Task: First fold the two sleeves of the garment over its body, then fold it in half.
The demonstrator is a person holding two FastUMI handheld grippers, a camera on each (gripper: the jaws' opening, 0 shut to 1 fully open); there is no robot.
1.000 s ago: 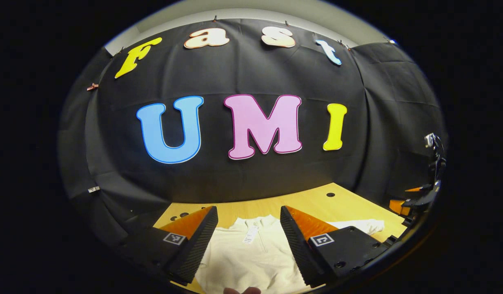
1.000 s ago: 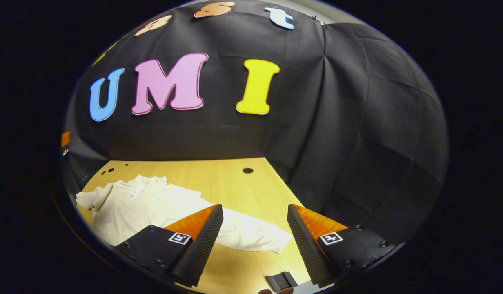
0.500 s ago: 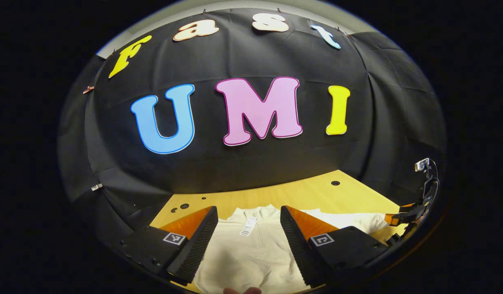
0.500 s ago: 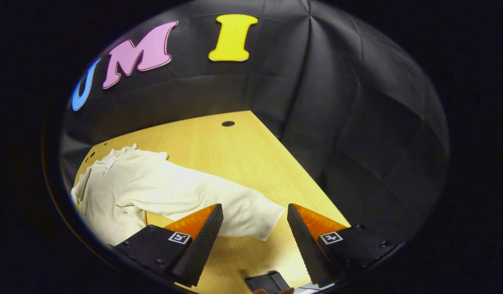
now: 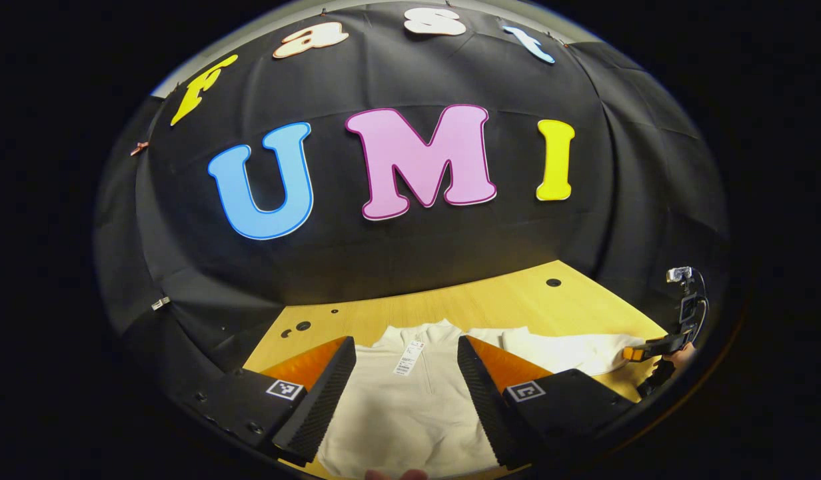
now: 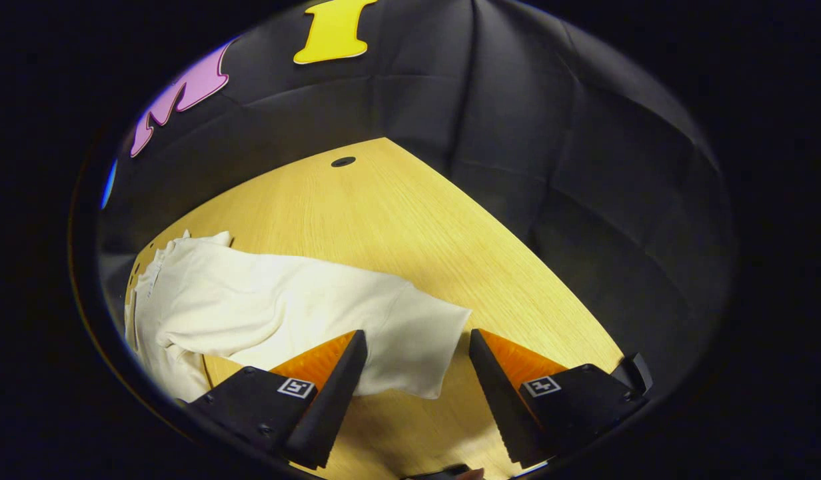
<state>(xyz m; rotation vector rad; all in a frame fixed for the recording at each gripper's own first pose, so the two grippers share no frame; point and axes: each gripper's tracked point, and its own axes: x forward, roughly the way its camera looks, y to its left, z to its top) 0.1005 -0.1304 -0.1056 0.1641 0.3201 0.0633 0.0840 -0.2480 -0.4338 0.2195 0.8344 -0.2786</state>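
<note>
Right gripper view: right gripper (image 6: 416, 377) spread wide, empty — cuff of cream sweater's right sleeve (image 6: 357, 313) just ahead on wooden table (image 6: 417, 227). Pinch cuff edge only, lift low, carry across body. Left gripper (image 5: 405, 390) also wide, hovering over sweater body (image 5: 410, 413) — collar beyond.

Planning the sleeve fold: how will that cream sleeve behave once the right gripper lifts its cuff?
Probably floppy: the sleeve lies limp and creased on the table. Likely light, and it may drag the garment along.
</note>
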